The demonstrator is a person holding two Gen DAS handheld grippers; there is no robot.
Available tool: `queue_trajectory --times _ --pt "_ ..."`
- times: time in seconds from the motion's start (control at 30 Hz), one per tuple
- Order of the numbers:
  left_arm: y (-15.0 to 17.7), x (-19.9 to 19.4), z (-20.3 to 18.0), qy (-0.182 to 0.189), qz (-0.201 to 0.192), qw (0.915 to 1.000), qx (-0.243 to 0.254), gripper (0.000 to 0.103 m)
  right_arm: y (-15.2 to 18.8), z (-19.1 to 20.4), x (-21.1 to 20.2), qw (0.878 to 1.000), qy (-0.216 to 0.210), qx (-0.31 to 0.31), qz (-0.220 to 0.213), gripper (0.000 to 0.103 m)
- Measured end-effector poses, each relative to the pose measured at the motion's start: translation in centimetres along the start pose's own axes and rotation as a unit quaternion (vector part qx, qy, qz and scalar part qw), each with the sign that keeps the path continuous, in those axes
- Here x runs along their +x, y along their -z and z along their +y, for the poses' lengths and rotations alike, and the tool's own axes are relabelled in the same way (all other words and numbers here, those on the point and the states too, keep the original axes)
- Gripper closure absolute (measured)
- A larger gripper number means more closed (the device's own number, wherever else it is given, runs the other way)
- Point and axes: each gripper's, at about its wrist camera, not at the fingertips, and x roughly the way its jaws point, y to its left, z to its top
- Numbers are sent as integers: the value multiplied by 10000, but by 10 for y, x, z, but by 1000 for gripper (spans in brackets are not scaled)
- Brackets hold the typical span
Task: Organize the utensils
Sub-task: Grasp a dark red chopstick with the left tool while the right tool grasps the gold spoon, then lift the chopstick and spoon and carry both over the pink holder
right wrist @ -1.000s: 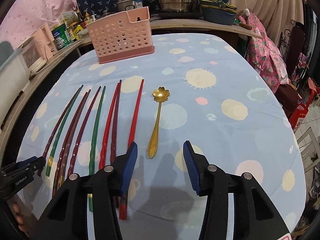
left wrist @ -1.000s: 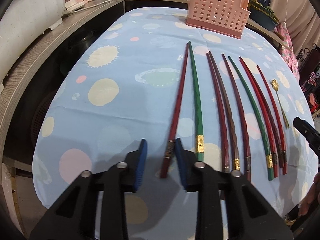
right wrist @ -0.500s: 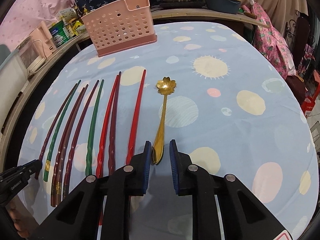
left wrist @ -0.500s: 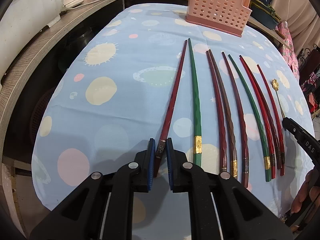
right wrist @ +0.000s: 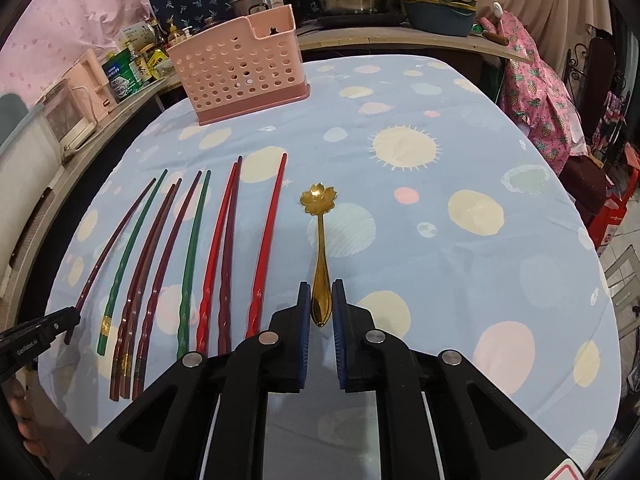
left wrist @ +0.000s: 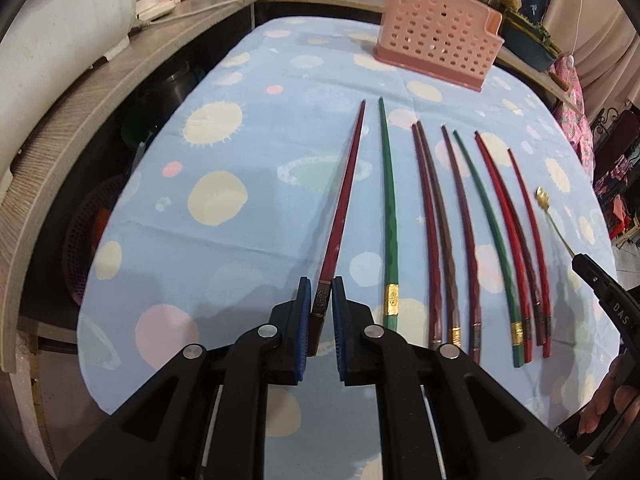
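Closing had just been completed on both sides: the jaws of the left gripper [left wrist: 321,294], seen apart a moment earlier, were clamped on the banded butt of the dark red chopstick [left wrist: 340,208] at the leftmost end of the row, and those of the right gripper [right wrist: 321,298], wide open a second before, had just been closing onto the handle end of the gold flower spoon [right wrist: 320,248] and were pressed against it. Two utensils were therefore judged secured at once, ready to be carried to the pink perforated holder [right wrist: 240,76], which stood at 12 o'clock on the surface [right wrist: 460,280], well apart from them. The remaining chopsticks [left wrist: 472,240] lay untouched in their row. The holder's open top and inner divider were shown only in the right wrist view; in the left wrist view the spoon was glimpsed merely at 3 o'clock, its handle hidden by the other tool.
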Motion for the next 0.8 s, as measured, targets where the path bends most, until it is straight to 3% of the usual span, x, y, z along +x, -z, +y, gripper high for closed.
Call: queue_trajectory --times 0.17,0.27,0.53,0.8 --pt "-15 -26 4 68 -262 9996 -109 94 -12 -4 -20 9997 48 70 -209 94" --pt "-26 -42 8 124 -479 9986 -191 96 -22 -8 -28 9994 34 146 -316 101" --pt "-62 -71 6 148 -917 9955 -196 97 -46 -12 -42 9982 38 190 -568 101" --pt "-123 -94 -3 204 -1405 9898 -131 97 -96 -9 -58 9950 -173 202 -966 101"
